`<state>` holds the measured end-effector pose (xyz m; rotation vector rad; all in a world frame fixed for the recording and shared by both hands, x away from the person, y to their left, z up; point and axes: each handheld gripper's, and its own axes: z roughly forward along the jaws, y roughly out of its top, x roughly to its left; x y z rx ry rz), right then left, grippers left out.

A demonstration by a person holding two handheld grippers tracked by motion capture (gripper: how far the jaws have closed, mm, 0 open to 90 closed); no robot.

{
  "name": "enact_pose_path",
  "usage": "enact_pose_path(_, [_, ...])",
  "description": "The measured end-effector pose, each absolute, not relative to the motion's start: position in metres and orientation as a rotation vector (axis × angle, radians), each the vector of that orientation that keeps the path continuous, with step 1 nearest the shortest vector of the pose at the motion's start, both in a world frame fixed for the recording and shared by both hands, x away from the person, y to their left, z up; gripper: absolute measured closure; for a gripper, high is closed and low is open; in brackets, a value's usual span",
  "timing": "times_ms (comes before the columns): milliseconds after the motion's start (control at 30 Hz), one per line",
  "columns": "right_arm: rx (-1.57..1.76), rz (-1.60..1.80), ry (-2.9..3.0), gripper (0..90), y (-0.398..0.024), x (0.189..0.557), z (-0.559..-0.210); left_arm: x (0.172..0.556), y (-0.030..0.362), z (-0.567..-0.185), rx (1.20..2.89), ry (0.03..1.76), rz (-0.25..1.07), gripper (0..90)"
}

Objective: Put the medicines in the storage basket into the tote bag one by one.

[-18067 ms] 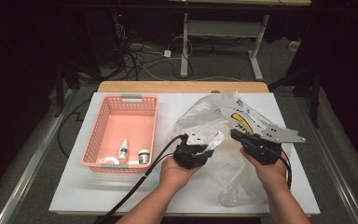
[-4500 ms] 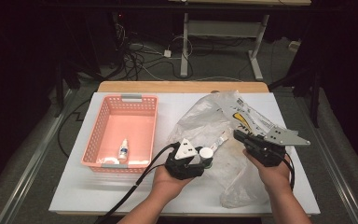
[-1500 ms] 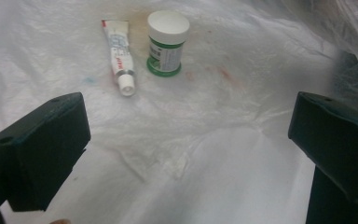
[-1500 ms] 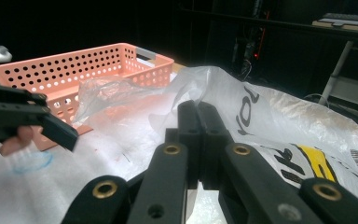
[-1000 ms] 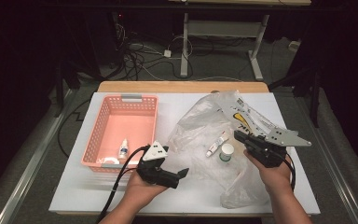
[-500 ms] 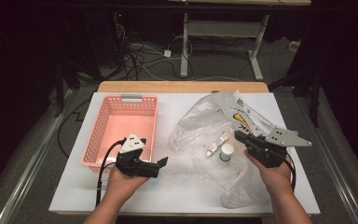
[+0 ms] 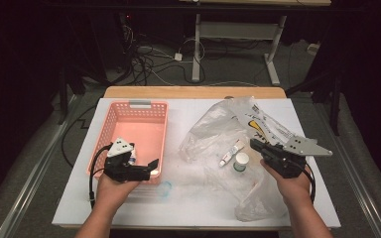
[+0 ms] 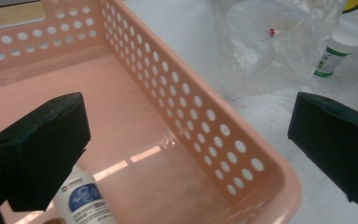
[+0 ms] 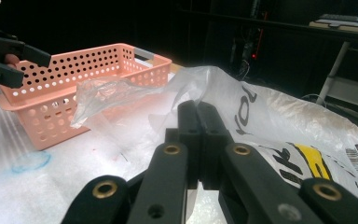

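Note:
My left gripper (image 7: 151,167) hangs open over the near right corner of the pink basket (image 7: 139,106). In the left gripper view its jaws stand wide apart on either side of the basket wall (image 8: 205,126), with nothing between them. A small white bottle with a blue label (image 8: 81,200) lies in the basket under one jaw. My right gripper (image 7: 254,144) is shut on the edge of the clear plastic bag (image 7: 218,124), and the film rises to its closed tips (image 9: 198,109). A white tube (image 7: 226,154) and a white jar with a green label (image 7: 239,161) lie by the bag.
The white table top (image 7: 188,208) runs to a near edge just behind my hands, with a wooden strip (image 7: 193,92) along the back. A faint blue ring mark (image 7: 163,188) sits near the basket's corner. Beyond the table, cables and a desk frame (image 7: 197,44) stand on the dark floor.
My left gripper has travelled left from beside the bag to the basket's near right corner, its jaws open throughout. The right hand has kept still. The jar that earlier lay in the basket now stands by the bag.

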<state>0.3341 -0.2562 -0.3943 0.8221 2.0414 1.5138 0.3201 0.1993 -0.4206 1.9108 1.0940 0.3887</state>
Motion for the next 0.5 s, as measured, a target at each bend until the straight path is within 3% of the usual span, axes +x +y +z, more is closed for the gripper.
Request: enact_pose_path(500, [0.822, 1.51, 2.038, 90.0, -0.257, 0.335, -0.395, 0.323, 0.223, -0.422, 1.862, 1.182, 0.424, 0.0])
